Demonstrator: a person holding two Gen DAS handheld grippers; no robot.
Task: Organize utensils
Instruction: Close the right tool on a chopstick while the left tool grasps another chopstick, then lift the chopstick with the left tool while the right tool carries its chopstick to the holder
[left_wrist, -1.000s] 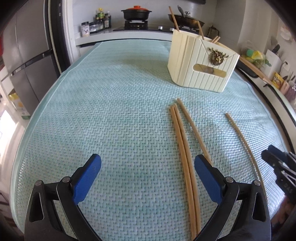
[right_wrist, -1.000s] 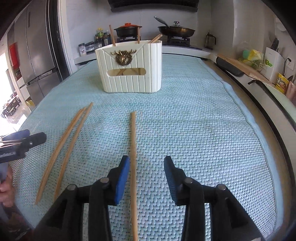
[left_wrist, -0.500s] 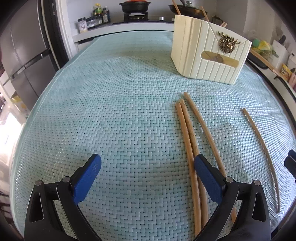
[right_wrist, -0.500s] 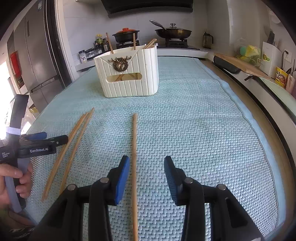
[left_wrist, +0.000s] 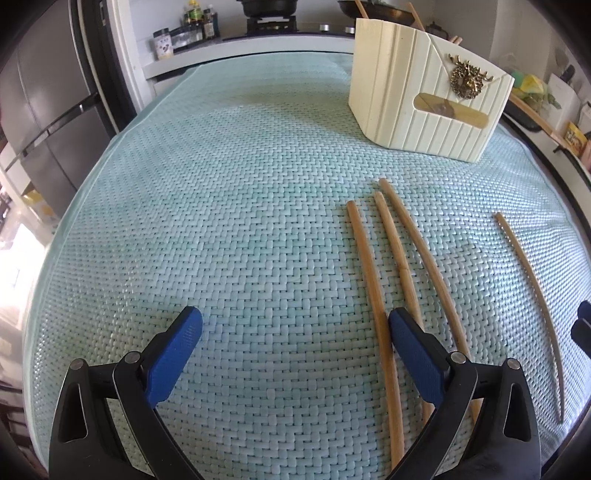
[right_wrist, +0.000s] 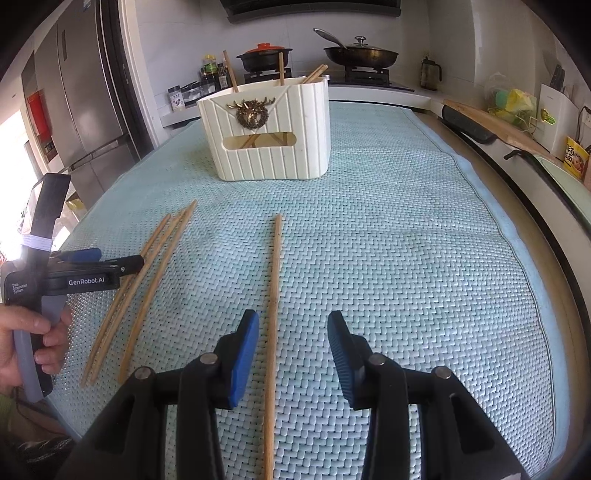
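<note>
Three wooden chopsticks (left_wrist: 373, 295) lie side by side on the woven mat, and a single chopstick (left_wrist: 528, 280) lies apart on the right. My left gripper (left_wrist: 295, 332) is open wide just above the mat. The leftmost chopstick runs just inside its right pad, and the other two pass under that finger. In the right wrist view the single chopstick (right_wrist: 273, 295) lies between the pads of my right gripper (right_wrist: 293, 332), close to the left pad, which does not press on it. The cream utensil holder (right_wrist: 269, 144) stands at the back with several chopsticks in it.
The pale green mat (right_wrist: 424, 258) covers the table. A person's hand (right_wrist: 33, 332) holds the left gripper (right_wrist: 110, 258) over the three chopsticks (right_wrist: 147, 280). Behind are a stove with pans (right_wrist: 358, 55), jars and a fridge (right_wrist: 85, 110). A counter edge (right_wrist: 554, 206) runs along the right.
The left gripper has come forward and lower onto the three chopsticks, its right finger now lying over them. The right gripper stays over the single chopstick, jaws unchanged.
</note>
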